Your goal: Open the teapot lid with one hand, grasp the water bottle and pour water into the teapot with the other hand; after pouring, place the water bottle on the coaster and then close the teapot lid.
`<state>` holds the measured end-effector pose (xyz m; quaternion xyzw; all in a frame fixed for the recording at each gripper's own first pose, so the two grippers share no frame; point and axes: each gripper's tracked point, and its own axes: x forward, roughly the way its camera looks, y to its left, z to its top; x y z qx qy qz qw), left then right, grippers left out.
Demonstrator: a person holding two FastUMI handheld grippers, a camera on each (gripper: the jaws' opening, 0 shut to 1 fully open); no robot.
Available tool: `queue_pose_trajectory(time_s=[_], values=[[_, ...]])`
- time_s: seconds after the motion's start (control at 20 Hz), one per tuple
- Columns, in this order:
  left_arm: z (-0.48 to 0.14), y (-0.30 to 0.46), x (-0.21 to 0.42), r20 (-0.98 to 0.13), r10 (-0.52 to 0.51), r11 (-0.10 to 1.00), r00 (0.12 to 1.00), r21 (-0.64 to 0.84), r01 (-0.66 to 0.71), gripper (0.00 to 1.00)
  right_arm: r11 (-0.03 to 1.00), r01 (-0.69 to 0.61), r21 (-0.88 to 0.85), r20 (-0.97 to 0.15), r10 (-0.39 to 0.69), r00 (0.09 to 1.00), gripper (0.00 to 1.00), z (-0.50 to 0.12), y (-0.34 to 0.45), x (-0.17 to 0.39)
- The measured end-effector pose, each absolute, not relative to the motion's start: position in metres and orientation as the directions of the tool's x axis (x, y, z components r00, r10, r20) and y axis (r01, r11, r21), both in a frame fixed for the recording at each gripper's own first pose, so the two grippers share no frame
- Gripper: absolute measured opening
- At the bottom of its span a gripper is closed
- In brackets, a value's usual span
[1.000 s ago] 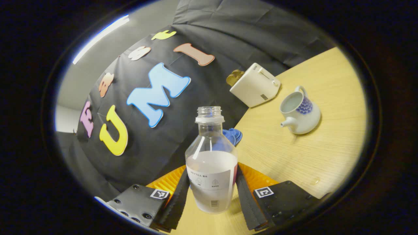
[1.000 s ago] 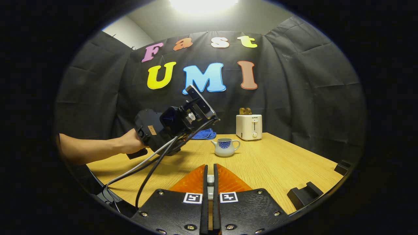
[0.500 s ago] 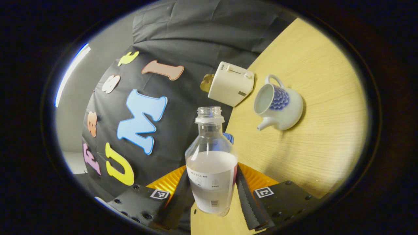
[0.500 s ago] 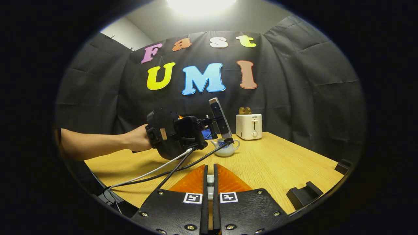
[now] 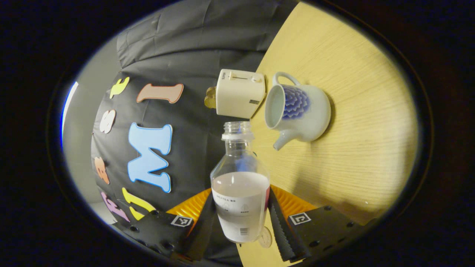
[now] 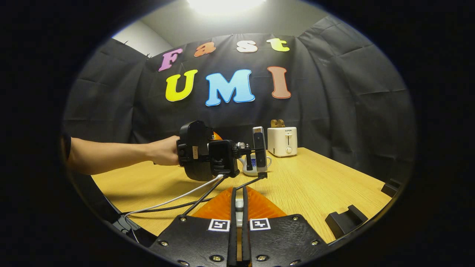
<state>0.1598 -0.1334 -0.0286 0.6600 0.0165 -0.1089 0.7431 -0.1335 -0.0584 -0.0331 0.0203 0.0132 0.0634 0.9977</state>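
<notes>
While the left gripper (image 5: pixel 240 222) clamped the bottle (image 5: pixel 240 193) between both fingers, the view was rolled sideways, the bottle's uncapped mouth lying just beside the open rim of the lidless teapot (image 5: pixel 297 108). That teapot stood on the desk (image 5: pixel 356 148), near a toaster (image 5: pixel 239 92) at the back. Seen from the right gripper view, a hand (image 6: pixel 165 150) held the left gripper out above the desk, in front of the teapot. The right gripper (image 6: pixel 238 207) had its fingers nearly together on a small pale thing, possibly the lid (image 6: pixel 239 204), too hidden to be sure.
</notes>
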Motion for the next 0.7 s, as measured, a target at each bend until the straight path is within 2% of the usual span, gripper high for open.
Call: queue_pose_trajectory(time_s=[0.15, 0.7], values=[[-0.031, -0.133, 0.165, -0.199, -0.115, 0.024, 0.973, 0.979, 0.203, 0.85, 0.992, -0.119, 0.039, -0.026, 0.120, 0.992, 0.05, -0.034, -0.063, -0.134], [-0.026, -0.139, 0.173, -0.222, -0.076, -0.164, 0.972, 0.964, 0.208, 0.86, 0.992, -0.107, 0.062, -0.044, 0.110, 0.993, 0.05, -0.039, -0.071, -0.133]])
